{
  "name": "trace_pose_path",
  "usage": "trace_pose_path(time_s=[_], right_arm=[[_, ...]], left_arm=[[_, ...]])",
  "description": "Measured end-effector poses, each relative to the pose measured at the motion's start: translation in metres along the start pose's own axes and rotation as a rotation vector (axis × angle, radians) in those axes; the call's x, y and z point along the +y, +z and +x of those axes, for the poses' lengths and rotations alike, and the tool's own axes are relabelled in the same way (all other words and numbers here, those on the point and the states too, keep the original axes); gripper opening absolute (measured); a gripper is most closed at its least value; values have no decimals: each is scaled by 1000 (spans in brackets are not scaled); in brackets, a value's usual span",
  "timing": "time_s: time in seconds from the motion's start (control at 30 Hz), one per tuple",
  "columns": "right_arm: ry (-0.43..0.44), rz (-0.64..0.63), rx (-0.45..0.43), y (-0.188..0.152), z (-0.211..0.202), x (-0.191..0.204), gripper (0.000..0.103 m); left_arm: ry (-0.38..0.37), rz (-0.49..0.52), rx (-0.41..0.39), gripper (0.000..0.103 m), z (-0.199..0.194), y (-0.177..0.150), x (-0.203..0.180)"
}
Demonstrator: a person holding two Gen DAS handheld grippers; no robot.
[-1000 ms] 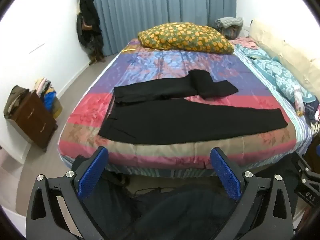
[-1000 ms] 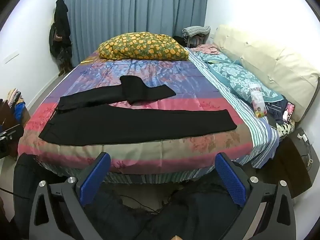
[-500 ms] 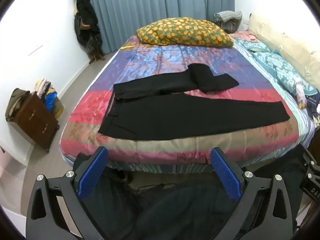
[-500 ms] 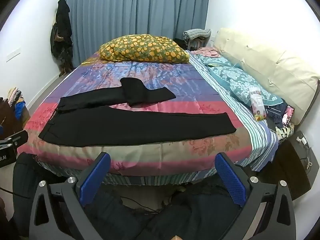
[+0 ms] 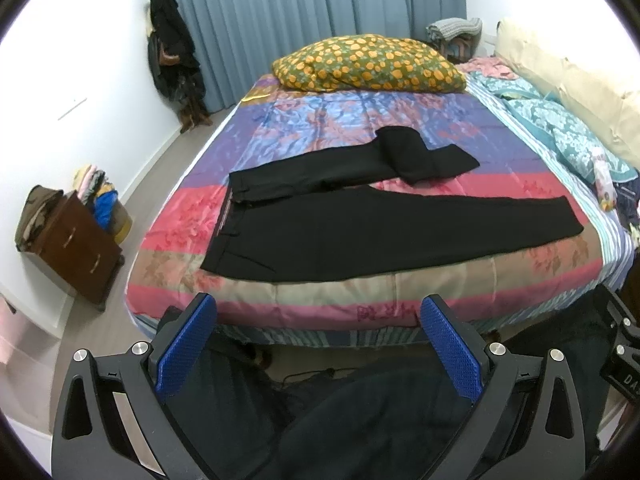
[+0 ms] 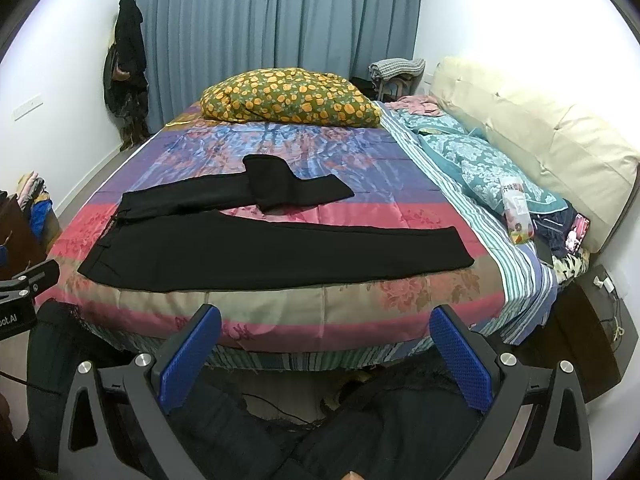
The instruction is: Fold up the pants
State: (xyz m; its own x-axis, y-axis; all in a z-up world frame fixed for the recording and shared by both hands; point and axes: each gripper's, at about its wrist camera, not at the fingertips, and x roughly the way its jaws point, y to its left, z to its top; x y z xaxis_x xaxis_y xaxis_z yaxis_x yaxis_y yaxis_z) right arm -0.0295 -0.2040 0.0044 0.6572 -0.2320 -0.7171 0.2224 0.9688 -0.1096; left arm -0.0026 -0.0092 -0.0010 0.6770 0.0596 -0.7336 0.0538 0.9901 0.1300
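Black pants (image 5: 360, 232) (image 6: 260, 248) lie spread on the patterned bedspread (image 5: 400, 132) (image 6: 360, 216), waist at the left. The near leg runs straight to the right. The far leg is bent back on itself, its end (image 5: 436, 160) (image 6: 304, 192) doubled over. My left gripper (image 5: 318, 316) hangs open off the bed's near edge, well short of the pants, with nothing between its blue pads (image 5: 186, 344). My right gripper (image 6: 326, 326) is likewise open and empty, low in front of the bed edge, its blue pads (image 6: 460, 360) wide apart.
A yellow-flowered pillow (image 5: 368, 64) lies at the far end of the bed. A teal quilt (image 6: 480, 160), a cream headboard (image 6: 540, 136) and small clutter (image 6: 560, 232) fill the right side. A brown drawer cabinet (image 5: 76, 248) with clothes stands left on the floor. Dark clothing (image 5: 360, 420) lies under the grippers.
Both grippers have risen slightly and tilted, so the bed sits a little lower and closer in each view. The pants have not moved. Both grippers stay open.
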Motion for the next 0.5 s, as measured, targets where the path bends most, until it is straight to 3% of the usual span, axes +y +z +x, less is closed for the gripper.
trace_pose_path(time_s=[0.5], right_arm=[[-12,-20,-10,0,-4,1,103]], left_arm=[[-16,0,-3,102,-3,-4,-3]])
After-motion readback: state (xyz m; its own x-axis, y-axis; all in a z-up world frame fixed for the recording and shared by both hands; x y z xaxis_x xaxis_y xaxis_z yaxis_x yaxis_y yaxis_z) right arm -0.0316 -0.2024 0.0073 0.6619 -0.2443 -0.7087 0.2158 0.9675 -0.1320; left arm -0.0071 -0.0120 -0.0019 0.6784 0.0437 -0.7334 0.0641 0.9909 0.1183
